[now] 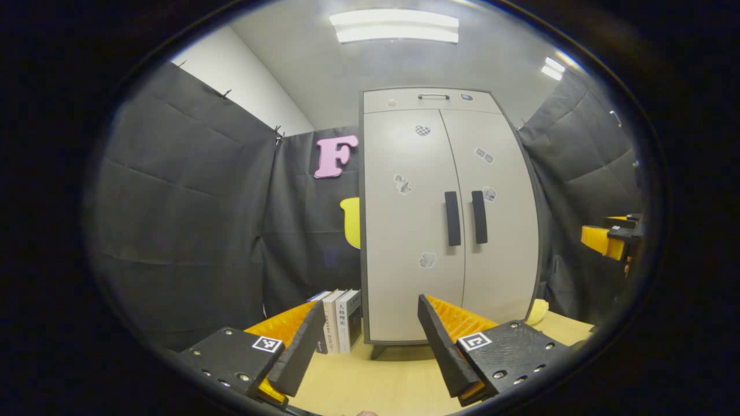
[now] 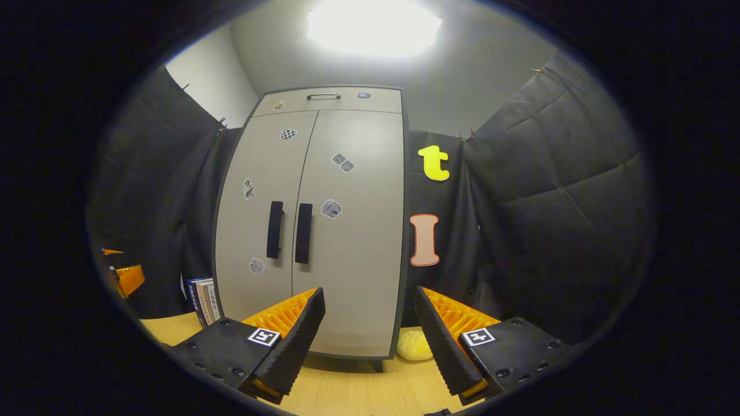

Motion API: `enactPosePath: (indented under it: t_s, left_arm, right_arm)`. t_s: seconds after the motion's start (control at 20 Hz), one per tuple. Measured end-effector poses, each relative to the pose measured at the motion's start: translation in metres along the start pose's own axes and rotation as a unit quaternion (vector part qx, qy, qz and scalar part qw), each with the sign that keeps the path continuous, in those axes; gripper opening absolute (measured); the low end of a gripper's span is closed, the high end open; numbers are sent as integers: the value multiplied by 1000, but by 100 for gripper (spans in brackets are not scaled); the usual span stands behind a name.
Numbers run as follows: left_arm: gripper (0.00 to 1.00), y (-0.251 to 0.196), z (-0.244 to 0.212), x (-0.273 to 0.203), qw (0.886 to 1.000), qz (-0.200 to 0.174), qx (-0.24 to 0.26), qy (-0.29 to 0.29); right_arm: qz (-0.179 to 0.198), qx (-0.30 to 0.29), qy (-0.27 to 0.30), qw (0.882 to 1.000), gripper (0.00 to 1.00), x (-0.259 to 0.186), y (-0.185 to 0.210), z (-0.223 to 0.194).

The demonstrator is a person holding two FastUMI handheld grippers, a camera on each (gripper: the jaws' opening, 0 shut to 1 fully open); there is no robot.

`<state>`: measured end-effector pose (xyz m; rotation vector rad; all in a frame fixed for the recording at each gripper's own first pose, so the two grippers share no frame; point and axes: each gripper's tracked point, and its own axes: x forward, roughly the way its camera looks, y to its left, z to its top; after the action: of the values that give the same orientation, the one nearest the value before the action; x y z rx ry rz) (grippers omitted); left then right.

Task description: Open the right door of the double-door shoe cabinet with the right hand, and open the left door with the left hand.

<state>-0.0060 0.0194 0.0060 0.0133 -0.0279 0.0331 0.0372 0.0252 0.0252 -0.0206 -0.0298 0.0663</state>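
Left gripper (image 1: 370, 341) and right gripper (image 2: 370, 341) are both held level with fingers spread wide and nothing between them, each pointing forward, the right gripper also visible far off to the left gripper's right.

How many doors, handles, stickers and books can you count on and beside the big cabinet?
Tall beige cabinet doors: 2, left and right
Black vertical bar handles: 2, left and right
Small grey stickers on those doors: 5
Upright books beside the cabinet: at least 3
Total: 12
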Motion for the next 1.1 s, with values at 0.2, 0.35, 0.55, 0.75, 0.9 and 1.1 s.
enactPosePath:
  t_s: [0.2,0.35,0.55,0.75,0.9,1.1]
  left_arm:
    - [94,12,-3,-1,1000,15,0,3]
    - [94,21,-3,-2,1000,27,-1,2]
    - [94,34,-2,-6,999,44,5,-1]
    - [94,55,-3,-16,998,69,10,1]
    - [94,68,-7,-19,996,86,8,5]
    - [94,85,-11,-27,994,106,10,13]
  right_arm:
    - [17,1,0,1000,98,20,15,8]
    - [29,8,-2,1000,98,39,25,15]
    - [41,16,-15,999,99,62,40,32]
    - [58,18,-23,998,98,86,61,46]
    - [72,22,-21,997,97,105,79,51]
    - [88,39,-4,995,98,130,103,46]
